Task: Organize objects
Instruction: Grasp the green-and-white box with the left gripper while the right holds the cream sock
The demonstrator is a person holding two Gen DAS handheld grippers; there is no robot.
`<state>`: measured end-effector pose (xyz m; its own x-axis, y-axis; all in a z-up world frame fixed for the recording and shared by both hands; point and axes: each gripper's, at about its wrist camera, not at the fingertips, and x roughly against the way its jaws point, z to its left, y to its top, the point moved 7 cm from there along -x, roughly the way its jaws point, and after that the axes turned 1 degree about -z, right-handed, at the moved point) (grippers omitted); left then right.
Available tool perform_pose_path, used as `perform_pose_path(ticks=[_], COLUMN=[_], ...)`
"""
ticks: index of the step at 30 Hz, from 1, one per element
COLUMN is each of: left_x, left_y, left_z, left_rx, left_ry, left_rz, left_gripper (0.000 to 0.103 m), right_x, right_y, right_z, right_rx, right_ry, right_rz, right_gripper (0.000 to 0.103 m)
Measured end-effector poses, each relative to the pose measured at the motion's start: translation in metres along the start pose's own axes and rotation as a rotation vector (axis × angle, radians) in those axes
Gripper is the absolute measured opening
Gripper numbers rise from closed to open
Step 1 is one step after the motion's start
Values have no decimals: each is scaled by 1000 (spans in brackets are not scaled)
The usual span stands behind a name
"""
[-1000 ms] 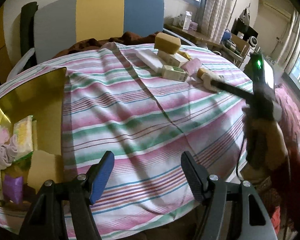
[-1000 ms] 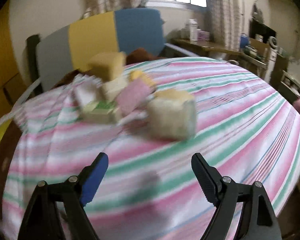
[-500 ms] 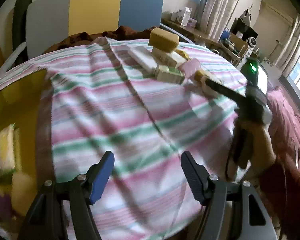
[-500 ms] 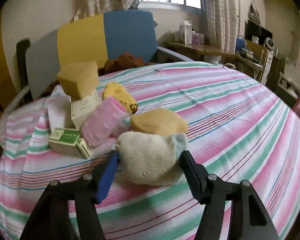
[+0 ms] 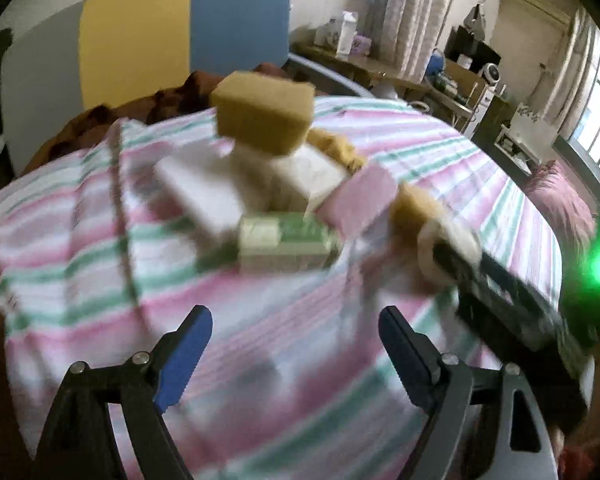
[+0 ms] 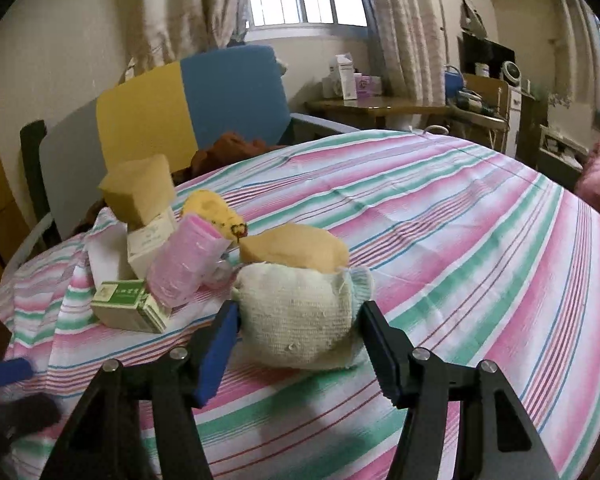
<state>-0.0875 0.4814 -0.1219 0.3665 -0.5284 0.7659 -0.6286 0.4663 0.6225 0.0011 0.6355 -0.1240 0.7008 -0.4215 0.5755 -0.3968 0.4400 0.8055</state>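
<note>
A pile lies on the striped tablecloth [image 6: 460, 240]: a brown sponge block [image 5: 264, 116] on top, a white box [image 5: 198, 192], a green box [image 5: 284, 240] and a pink pack [image 5: 360, 196]. My left gripper [image 5: 296, 340] hovers just short of the green box, its jaws opening with nothing between them. In the right wrist view my right gripper [image 6: 300, 308] is shut on a cream sock ball [image 6: 296, 332], which rests on the cloth in front of a tan sponge [image 6: 296, 246]. The left wrist view shows that gripper [image 5: 448, 248] reaching in from the right.
A chair with a grey, yellow and blue back [image 5: 180, 36] stands behind the table, with a brown cloth [image 6: 236, 148] on its seat. A wooden side table [image 6: 380, 104] with boxes stands by the window. The cloth drops off at the table's round edge.
My left gripper has swung away from the gold tray on the left towards the pile, and its jaws have widened. My right gripper has closed round the sock ball.
</note>
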Motion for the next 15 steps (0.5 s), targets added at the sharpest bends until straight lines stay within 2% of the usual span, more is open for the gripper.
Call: perform_pose_path(ticks=[3,9,15], left_x=[-16,-39,-59], left_y=[17,26,26], left_z=[-7,-14,-7], left_rx=[-58,-149,-123], left_ry=[21,52,75], left_rz=[-31,-24,-6], left_gripper=[87,87,87], right_x=[1,0,-1], right_y=[-1,-2,-4], right_z=[-3,-9,-7], right_rx=[-20,-58,-44], right_ry=[4,10,1], right_rz=[-4,-7,1], right_gripper=[62,63,63])
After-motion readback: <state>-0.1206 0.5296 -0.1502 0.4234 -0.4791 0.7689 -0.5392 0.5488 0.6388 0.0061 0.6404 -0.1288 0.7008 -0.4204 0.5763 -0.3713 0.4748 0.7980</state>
